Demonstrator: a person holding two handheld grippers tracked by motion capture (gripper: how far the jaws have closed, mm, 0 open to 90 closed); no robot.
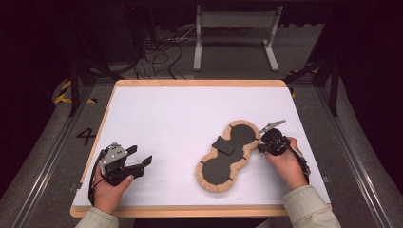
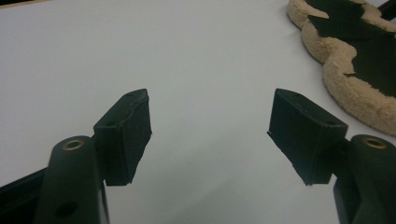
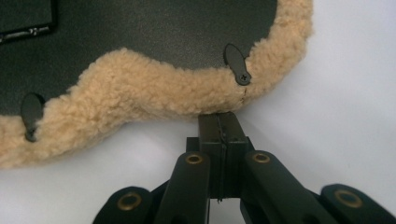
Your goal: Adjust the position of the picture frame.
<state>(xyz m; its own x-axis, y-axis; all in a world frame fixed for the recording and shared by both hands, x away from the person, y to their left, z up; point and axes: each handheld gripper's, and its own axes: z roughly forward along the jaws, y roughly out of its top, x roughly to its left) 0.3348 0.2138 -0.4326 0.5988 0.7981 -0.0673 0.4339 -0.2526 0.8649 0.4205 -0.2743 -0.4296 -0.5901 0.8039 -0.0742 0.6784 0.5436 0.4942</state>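
High view shows the tan fleece-edged, peanut-shaped black pad (image 1: 228, 156) lying flat on the white table (image 1: 166, 123), its long axis slanting from near-left to far-right. At its far lobe the right gripper (image 3: 219, 122) touches the fleece rim, jaws pressed together. Well left, the left gripper (image 2: 210, 126) rests with jaws spread apart.

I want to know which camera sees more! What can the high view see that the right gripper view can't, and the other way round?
High view alone: the whole white table, the left gripper with its jaws apart, both hands, the floor and a metal frame behind. Right gripper view alone: close up, two small black clips on the fluffy rim, and that its jaws are shut right at the rim. Both: the fluffy tan frame with its black back, and the right gripper.
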